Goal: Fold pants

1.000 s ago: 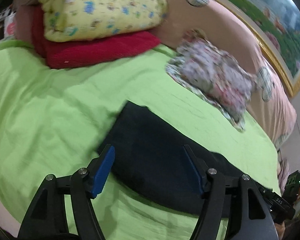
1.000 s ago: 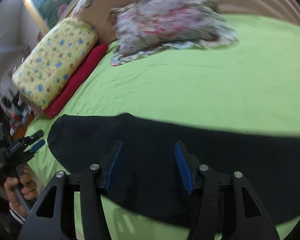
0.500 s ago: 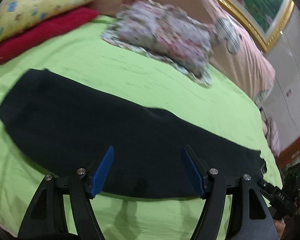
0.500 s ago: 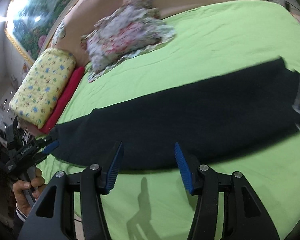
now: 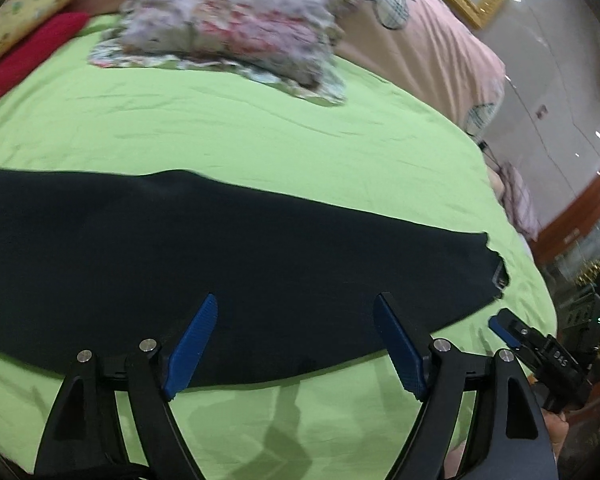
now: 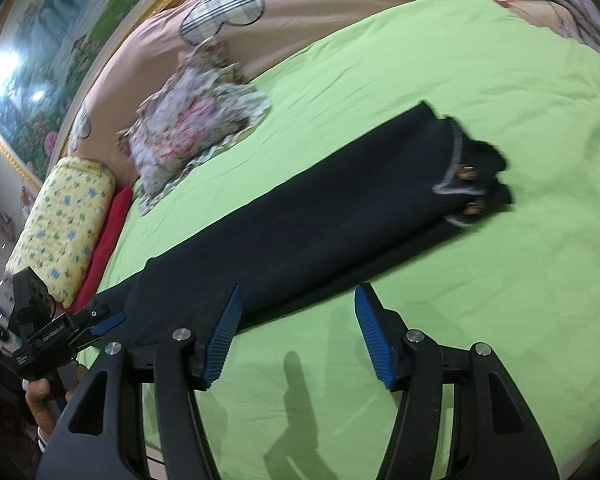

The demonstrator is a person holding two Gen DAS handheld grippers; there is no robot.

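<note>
Hovering with jaws spread and empty, left claw [image 5: 296, 344] and right claw [image 6: 296, 336] face black pants [image 6: 300, 228] stretched along the green bedsheet [image 6: 440, 92]; soft, limp cloth, best pinched at waistband [image 6: 456, 160] and hem.

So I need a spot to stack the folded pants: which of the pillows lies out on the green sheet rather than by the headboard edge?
The floral pillow. It lies alone on the green sheet; the yellow pillow sits atop the red pillow at the bed's edge.
</note>
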